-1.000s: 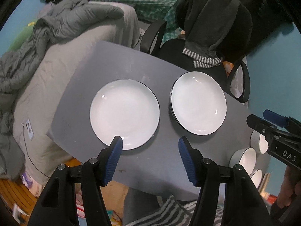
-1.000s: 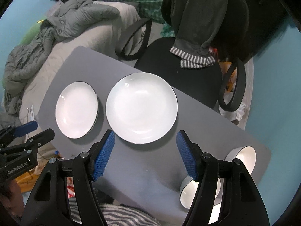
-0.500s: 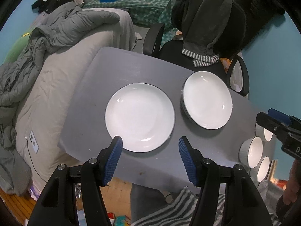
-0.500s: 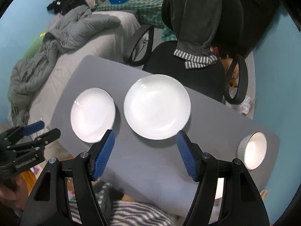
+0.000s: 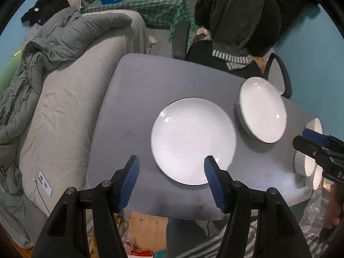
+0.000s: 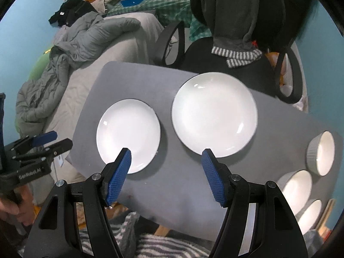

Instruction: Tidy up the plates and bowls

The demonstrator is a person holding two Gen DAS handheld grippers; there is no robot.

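Observation:
Two white plates with dark rims lie side by side on the grey table (image 5: 139, 90). In the left wrist view the flatter plate (image 5: 193, 139) is just ahead of my left gripper (image 5: 171, 158), whose right fingertip overlaps its near rim; the deeper plate (image 5: 263, 109) lies further right. My left gripper is open and holds nothing. In the right wrist view my right gripper (image 6: 166, 150) is open and empty, above the gap between the flatter plate (image 6: 129, 135) and the deeper plate (image 6: 215, 114). Three white bowls (image 6: 296, 187) cluster at the table's right end.
Behind the table (image 6: 133, 81) stands a black office chair (image 6: 232, 64) draped with a dark hoodie. A bed with a grey duvet (image 5: 64, 81) runs along the table's left side. The other gripper shows at each view's edge: right gripper (image 5: 304, 136), left gripper (image 6: 61, 139).
Both grippers have moved left over the table and rolled a little, so the plates sit further right in each view. All three bowls now show in the right wrist view. Both stay open.

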